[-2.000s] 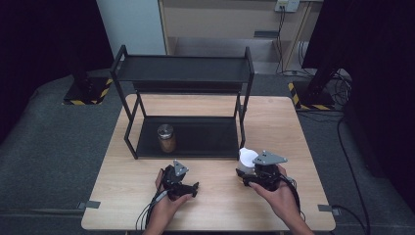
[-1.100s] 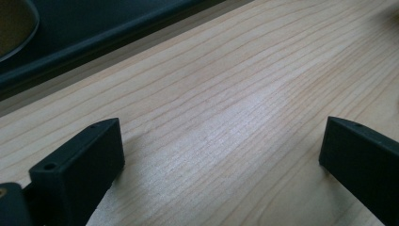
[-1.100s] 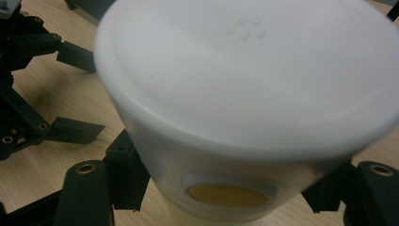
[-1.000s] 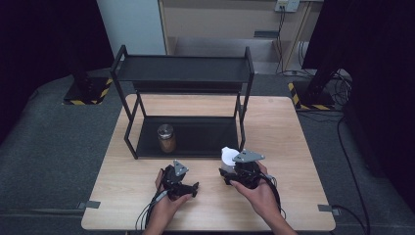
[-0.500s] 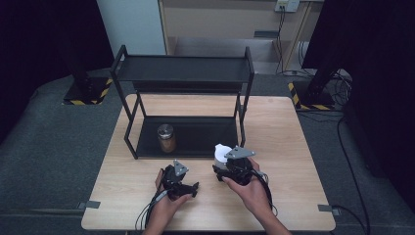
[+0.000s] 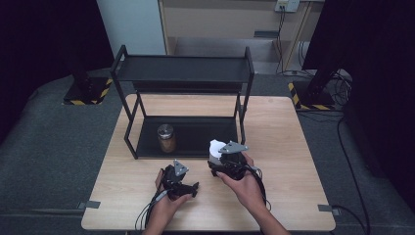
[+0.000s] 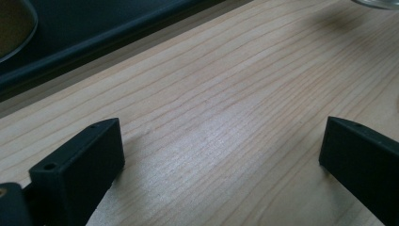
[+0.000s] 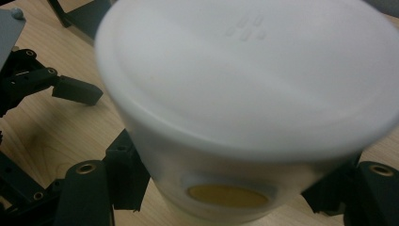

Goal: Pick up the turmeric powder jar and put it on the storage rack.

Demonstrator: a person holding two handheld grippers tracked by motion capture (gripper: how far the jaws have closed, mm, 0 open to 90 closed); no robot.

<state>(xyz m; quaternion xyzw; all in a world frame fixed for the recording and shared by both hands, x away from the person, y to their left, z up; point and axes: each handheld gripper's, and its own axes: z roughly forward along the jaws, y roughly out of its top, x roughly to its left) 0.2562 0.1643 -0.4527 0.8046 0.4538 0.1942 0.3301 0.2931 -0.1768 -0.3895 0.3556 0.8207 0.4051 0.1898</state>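
Here the right hand-held gripper is clenched on a white lidded container; in the right gripper view its two black jaws press against the container from either side, just beneath the broad white lid, and a yellow oval mark shows low on the wall between them. The container is carried at the front of this hand-held gripper, above the worktop and just before the front edge of the rack's lower shelf. A grey three-cornered plate sits on top of the gripper, and the person's right hand grips its body from behind. Beside it, on its left, the left hand-held gripper lies low over the worktop in the person's left hand, released, its jaws spread wide over bare wood grain in the left gripper view, nothing between them. Beyond both grippers stands a black two-tier rack; on its lower shelf, ahead of the left hand-held gripper, stands a glass jar with a metal lid and brownish contents, upright and well apart from the white container.
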